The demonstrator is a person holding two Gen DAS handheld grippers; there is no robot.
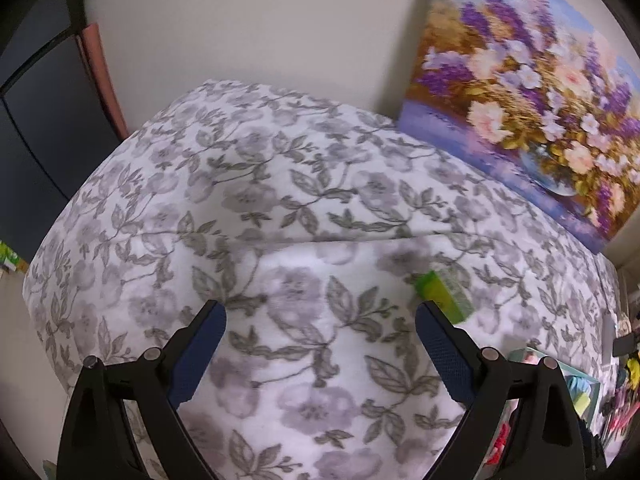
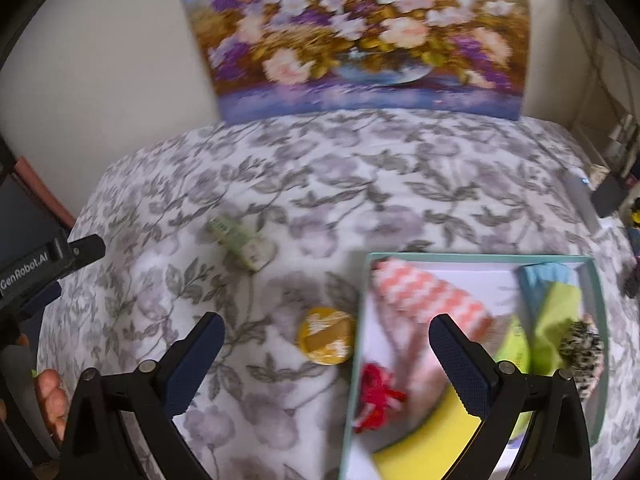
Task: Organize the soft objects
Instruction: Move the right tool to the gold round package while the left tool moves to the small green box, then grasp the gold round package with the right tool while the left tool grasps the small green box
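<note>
In the right wrist view a teal-rimmed box (image 2: 476,257) lies on the flowered blanket (image 2: 360,184) and holds a coral zigzag cloth (image 2: 424,296), a red pompom (image 2: 378,396), a yellow sponge (image 2: 424,444), a lime cloth (image 2: 558,320) and a speckled ball (image 2: 582,344). Left of the box lie a round yellow pad (image 2: 326,336) and a small green packet (image 2: 244,244). My right gripper (image 2: 326,346) hangs open above the yellow pad. My left gripper (image 1: 320,334) is open over the blanket (image 1: 240,200), with the green packet (image 1: 444,294) beside its right finger.
A flower painting (image 2: 360,36) leans on the wall behind the bed. The other gripper's body (image 2: 44,264) and a hand (image 2: 52,400) show at the left edge of the right wrist view. Dark furniture (image 1: 36,120) stands left of the bed; clutter (image 2: 616,184) lies right.
</note>
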